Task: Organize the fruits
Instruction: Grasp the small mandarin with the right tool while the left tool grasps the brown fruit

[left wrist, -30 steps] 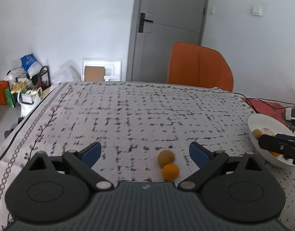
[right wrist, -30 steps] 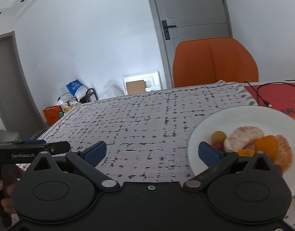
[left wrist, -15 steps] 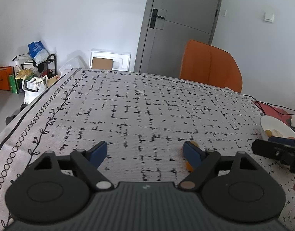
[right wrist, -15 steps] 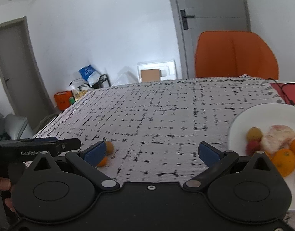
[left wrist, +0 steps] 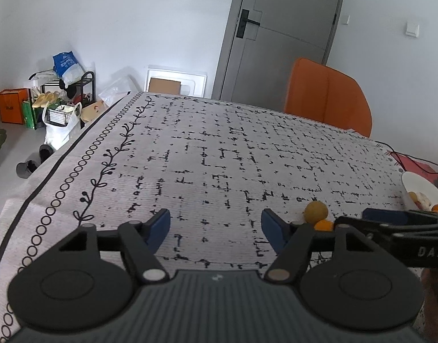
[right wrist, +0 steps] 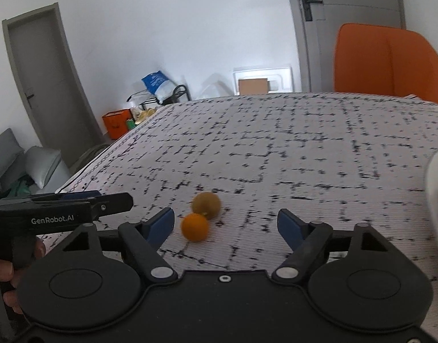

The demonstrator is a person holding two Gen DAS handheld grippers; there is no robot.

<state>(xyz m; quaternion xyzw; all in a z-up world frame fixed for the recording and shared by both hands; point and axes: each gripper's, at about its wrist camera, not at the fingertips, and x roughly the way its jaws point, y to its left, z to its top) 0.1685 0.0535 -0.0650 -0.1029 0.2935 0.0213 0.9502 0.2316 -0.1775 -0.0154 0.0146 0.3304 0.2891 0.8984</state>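
A small orange fruit (right wrist: 195,227) and a brownish-yellow round fruit (right wrist: 206,204) lie touching on the patterned tablecloth. My right gripper (right wrist: 226,224) is open and empty, with the orange fruit just ahead between its fingers, nearer the left one. In the left wrist view the same two fruits, brownish (left wrist: 315,212) and orange (left wrist: 323,225), lie right of my open, empty left gripper (left wrist: 215,225). A white plate (left wrist: 416,185) holding several fruits sits at the far right; its rim (right wrist: 432,188) shows in the right wrist view.
An orange chair (left wrist: 327,97) stands behind the table's far edge. A red mat with black cables (left wrist: 413,163) lies past the plate. The table's left edge (left wrist: 47,183) drops to the floor, where bags and a rack (left wrist: 59,97) stand.
Both grippers have swung left. The right gripper moved from over the plate to the two loose fruits, which now lie between its fingers. The left gripper moved left off those fruits.
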